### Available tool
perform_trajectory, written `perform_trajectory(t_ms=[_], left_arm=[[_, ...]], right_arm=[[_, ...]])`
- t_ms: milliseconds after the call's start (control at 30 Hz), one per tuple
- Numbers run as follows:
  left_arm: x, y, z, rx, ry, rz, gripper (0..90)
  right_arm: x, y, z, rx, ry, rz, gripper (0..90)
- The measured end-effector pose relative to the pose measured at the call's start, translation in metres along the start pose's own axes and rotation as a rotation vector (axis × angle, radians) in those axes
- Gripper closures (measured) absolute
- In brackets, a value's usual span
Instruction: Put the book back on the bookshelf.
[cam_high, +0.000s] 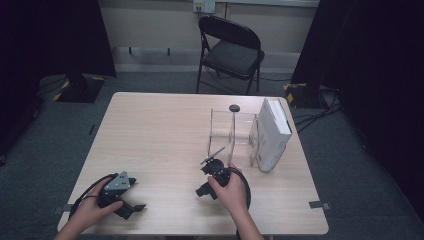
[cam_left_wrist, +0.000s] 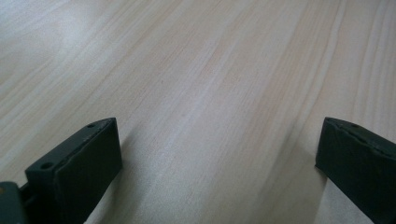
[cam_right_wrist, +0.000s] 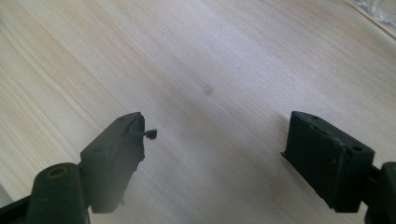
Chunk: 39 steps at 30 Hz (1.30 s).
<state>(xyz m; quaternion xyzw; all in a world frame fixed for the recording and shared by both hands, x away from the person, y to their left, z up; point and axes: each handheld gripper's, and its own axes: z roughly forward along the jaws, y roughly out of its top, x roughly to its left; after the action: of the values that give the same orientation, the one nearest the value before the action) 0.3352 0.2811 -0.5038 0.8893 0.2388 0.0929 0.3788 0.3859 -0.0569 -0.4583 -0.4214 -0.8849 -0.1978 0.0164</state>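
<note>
Two grippers sat nearest on the table (cam_high: 155, 125): the left gripper (cam_high: 131, 206) and right gripper (cam_high: 202, 191), each with jaws spread wide, grasping nothing. Farther off, a clear acrylic rack (cam_high: 231, 131) held a white box (cam_high: 272, 134) upright at its right end.

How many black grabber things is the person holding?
2. The left gripper is in the person's left hand near the table's front left corner. The right gripper is in the right hand, just in front of the clear rack.
</note>
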Motion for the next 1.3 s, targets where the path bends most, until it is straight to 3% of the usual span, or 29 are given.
perform_trajectory(t_ms=[467,767,1300], left_arm=[[0.0,0.0,0.0,0.0,0.0,0.0,0.0],[0.0,0.0,0.0,0.0,0.0,0.0,0.0],[0.0,0.0,0.0,-0.002,-0.001,-0.001,0.0]], right_arm=[[0.008,0.002,0.009,0.002,0.005,-0.04,18.9],[0.016,0.004,0.014,-0.015,-0.015,-0.089,17.4],[0.033,0.001,0.025,-0.065,-0.127,-0.18,12.4]])
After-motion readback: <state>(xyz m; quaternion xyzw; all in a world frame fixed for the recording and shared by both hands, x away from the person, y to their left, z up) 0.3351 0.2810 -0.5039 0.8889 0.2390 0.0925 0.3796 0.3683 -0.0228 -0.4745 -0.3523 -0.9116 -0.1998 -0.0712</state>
